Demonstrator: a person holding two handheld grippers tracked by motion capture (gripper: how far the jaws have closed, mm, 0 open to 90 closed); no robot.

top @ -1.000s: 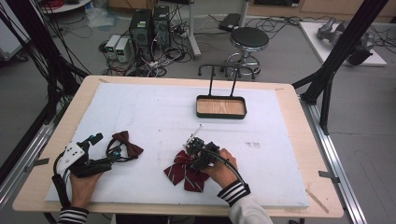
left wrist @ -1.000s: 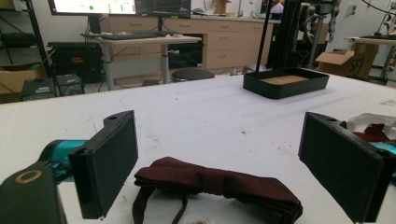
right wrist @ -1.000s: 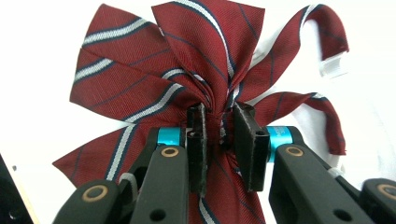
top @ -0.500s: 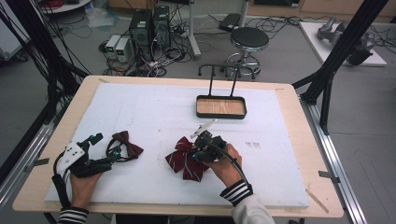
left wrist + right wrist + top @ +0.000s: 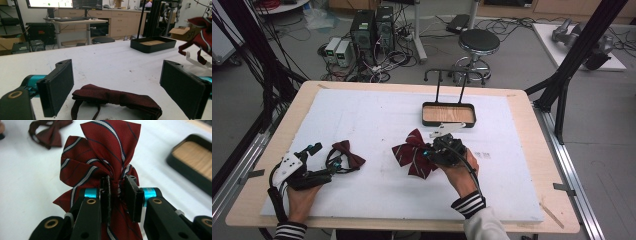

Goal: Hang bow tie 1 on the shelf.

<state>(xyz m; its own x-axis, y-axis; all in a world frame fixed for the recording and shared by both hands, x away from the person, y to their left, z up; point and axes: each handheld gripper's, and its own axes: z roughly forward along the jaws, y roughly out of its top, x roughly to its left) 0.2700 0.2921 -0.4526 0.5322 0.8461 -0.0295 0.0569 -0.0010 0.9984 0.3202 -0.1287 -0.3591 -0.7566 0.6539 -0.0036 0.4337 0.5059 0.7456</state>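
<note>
Striped bow tie sits just left of centre in the high view, pinched at its knot between the jaws of the right gripper, which are clenched on it; in the right gripper view the fabric fans out above the pads. From that gripper the black tray lies up and slightly right in the high frame, near but apart, with bare white board between them (the likely place for the tie, judging by the tie being carried). The tie's long axis runs from upper right to lower left. Plain maroon bow tie lies flat at lower left, its long axis crosswise between the released, wide-spread jaws of the left gripper, untouched by its pads. The right hand is plainly the nearer to the tray.
</note>
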